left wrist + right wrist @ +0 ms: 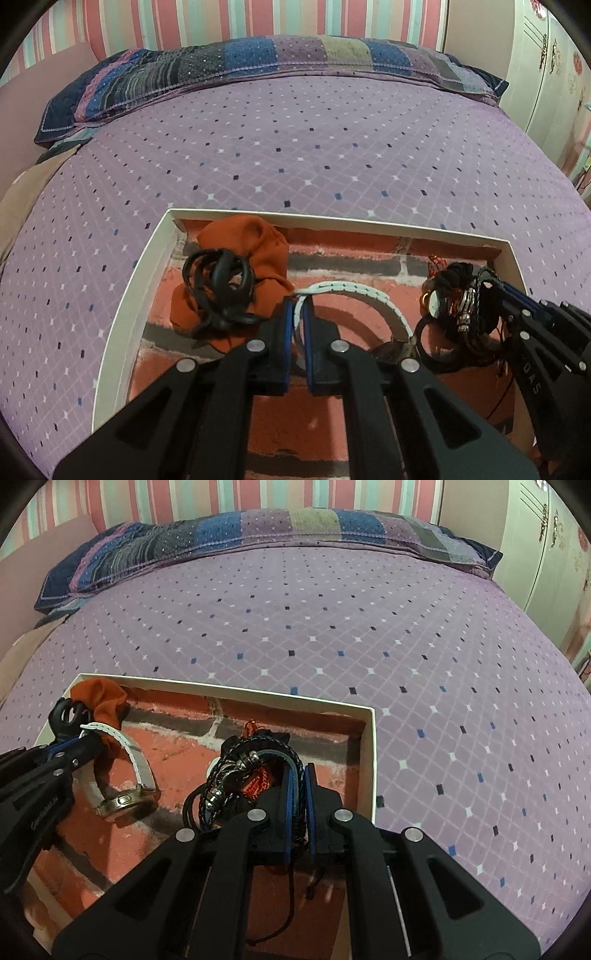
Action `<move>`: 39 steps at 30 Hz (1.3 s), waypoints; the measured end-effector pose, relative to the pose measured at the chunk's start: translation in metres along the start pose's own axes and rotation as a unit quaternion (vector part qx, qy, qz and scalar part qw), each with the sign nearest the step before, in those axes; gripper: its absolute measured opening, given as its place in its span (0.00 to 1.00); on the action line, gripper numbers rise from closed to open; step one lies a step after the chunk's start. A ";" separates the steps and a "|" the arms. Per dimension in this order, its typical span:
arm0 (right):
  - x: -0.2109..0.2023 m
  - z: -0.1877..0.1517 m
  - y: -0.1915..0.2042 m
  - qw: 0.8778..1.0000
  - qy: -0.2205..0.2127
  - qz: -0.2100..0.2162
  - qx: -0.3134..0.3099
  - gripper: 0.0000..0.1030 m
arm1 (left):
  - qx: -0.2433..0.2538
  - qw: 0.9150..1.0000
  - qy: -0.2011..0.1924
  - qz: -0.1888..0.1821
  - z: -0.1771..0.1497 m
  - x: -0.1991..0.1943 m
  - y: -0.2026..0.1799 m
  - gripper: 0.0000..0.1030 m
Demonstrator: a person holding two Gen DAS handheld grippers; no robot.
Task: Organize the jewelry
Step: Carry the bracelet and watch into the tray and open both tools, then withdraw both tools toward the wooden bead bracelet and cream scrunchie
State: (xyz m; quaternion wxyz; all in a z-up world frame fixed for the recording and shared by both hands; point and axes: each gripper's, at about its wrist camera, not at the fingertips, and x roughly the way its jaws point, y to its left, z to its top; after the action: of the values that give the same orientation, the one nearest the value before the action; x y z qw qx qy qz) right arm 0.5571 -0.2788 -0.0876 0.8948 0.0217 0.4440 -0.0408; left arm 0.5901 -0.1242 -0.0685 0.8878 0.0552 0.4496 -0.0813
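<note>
A white-walled box (pixel 125 314) with a brick-pattern floor lies on the bed. My left gripper (pixel 298 308) is shut on the white strap of a wristwatch (pixel 369 291); its gold case (pixel 123 801) rests on the box floor. My right gripper (pixel 298 775) is shut on a bundle of black braided bracelets (pixel 236 771) at the box's right side; the bundle also shows in the left wrist view (pixel 461 306). An orange cloth (pixel 243 240) with black cords (pixel 218 280) on it lies in the far left corner.
The box (pixel 371 760) sits on a purple diamond-patterned bedspread (pixel 295 147). A patchwork pillow (pixel 258 62) lies at the far end against a striped wall. A white wardrobe (pixel 546 74) stands to the right.
</note>
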 end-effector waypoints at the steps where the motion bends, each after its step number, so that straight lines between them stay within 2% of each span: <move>1: 0.001 0.000 0.001 1.000 0.002 0.000 -0.001 0.09 | 0.003 1.000 0.000 0.003 0.000 -0.001 -0.001 0.07; 3: -0.001 0.000 0.000 1.000 0.003 0.002 0.000 0.19 | 0.006 1.000 -0.002 0.008 -0.001 -0.006 -0.002 0.09; 5: -0.008 -0.001 -0.001 1.000 -0.004 0.012 0.004 0.46 | 0.008 1.000 -0.005 0.013 -0.001 -0.014 -0.002 0.09; 9: -0.035 0.001 -0.007 0.999 -0.022 0.042 0.017 0.61 | -0.008 1.000 -0.019 -0.007 -0.001 -0.049 0.002 0.09; 12: -0.081 0.001 -0.013 0.997 -0.058 0.054 0.018 0.73 | -0.014 0.998 -0.052 -0.014 -0.006 -0.100 0.002 0.11; 14: -0.116 -0.003 -0.016 0.995 -0.078 0.061 0.017 0.79 | -0.024 0.997 -0.074 -0.005 -0.012 -0.143 0.002 0.28; 15: -0.134 -0.005 -0.017 0.994 -0.087 0.064 0.015 0.81 | -0.026 0.996 -0.087 -0.008 -0.016 -0.164 0.001 0.45; 16: -0.151 -0.009 -0.017 0.993 -0.096 0.067 0.012 0.83 | -0.027 0.995 -0.100 -0.008 -0.019 -0.180 0.000 0.52; 19: -0.200 -0.022 -0.020 0.990 -0.124 0.067 0.004 0.86 | -0.017 0.989 -0.150 -0.001 -0.037 -0.258 -0.009 0.55; 24: -0.270 -0.051 -0.025 0.987 -0.150 0.064 0.005 0.88 | -0.017 0.983 -0.184 0.011 -0.070 -0.346 -0.013 0.73; 26: -0.290 -0.067 -0.022 0.986 -0.160 0.054 -0.004 0.89 | -0.016 0.980 -0.196 0.028 -0.085 -0.372 -0.012 0.77; 28: -0.303 -0.082 -0.020 0.985 -0.164 0.055 -0.006 0.89 | -0.016 0.979 -0.199 0.040 -0.100 -0.389 -0.007 0.79; 33: -0.323 -0.127 -0.006 0.984 -0.169 0.060 -0.016 0.90 | -0.033 0.978 -0.196 0.058 -0.147 -0.404 0.024 0.80; 39: -0.316 -0.191 0.015 0.986 -0.158 0.043 -0.026 0.90 | -0.055 0.981 -0.172 0.071 -0.214 -0.389 0.079 0.80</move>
State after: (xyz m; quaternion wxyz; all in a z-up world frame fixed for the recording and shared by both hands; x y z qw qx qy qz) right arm 0.2167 -0.2325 0.0482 0.9550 0.0110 0.2963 0.0065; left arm 0.2099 0.0263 0.1219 0.9571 0.0235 0.2887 -0.0014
